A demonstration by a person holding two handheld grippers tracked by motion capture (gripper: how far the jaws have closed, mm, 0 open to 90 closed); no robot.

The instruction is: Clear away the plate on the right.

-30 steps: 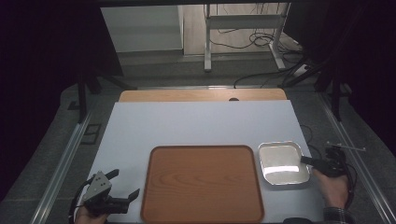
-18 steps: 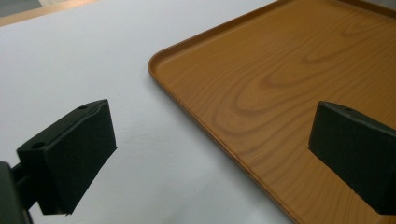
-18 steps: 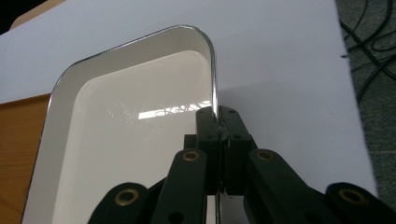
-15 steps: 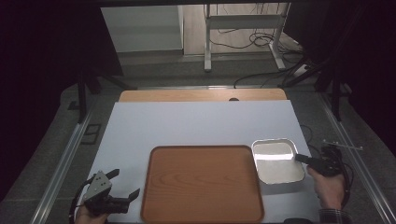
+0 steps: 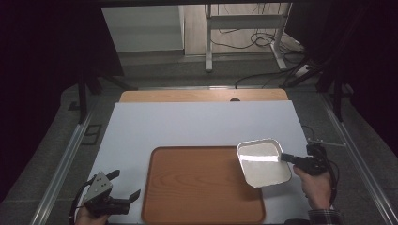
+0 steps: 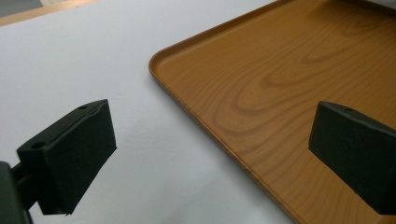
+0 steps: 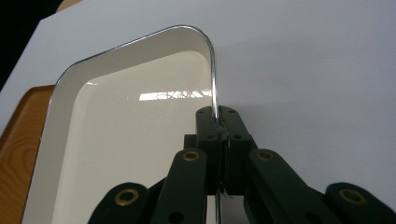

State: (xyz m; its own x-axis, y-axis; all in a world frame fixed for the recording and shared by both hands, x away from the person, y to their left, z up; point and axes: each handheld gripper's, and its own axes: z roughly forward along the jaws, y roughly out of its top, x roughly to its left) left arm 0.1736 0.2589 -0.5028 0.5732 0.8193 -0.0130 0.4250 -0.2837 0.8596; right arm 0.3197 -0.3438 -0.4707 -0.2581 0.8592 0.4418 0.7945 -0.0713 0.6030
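Note:
A shallow white metal dish (image 5: 263, 162) hangs tilted over the right edge of the wooden tray (image 5: 197, 187). My right gripper (image 5: 287, 158) is shut on the dish's right rim, held from the right by a hand. In the right gripper view the jaws pinch the thin rim of the dish (image 7: 135, 121) at the right gripper (image 7: 218, 122), and the dish is empty inside. My left gripper (image 5: 126, 185) rests at the table's front left, open, beside the tray's left edge. In the left gripper view its two black pads (image 6: 74, 154) stand wide apart over the tray corner (image 6: 261, 93) and the white mat.
A white mat (image 5: 187, 124) covers the table, with a strip of wooden tabletop (image 5: 202, 96) showing behind it. Metal rails run along both table sides. Beyond the table are a desk frame and floor cables (image 5: 263, 42). A cable lies on the mat's right edge (image 5: 324, 140).
The right gripper has carried the white dish leftward and slightly up, from the mat beside the tray to over the tray's right edge. The left gripper has stayed in place.

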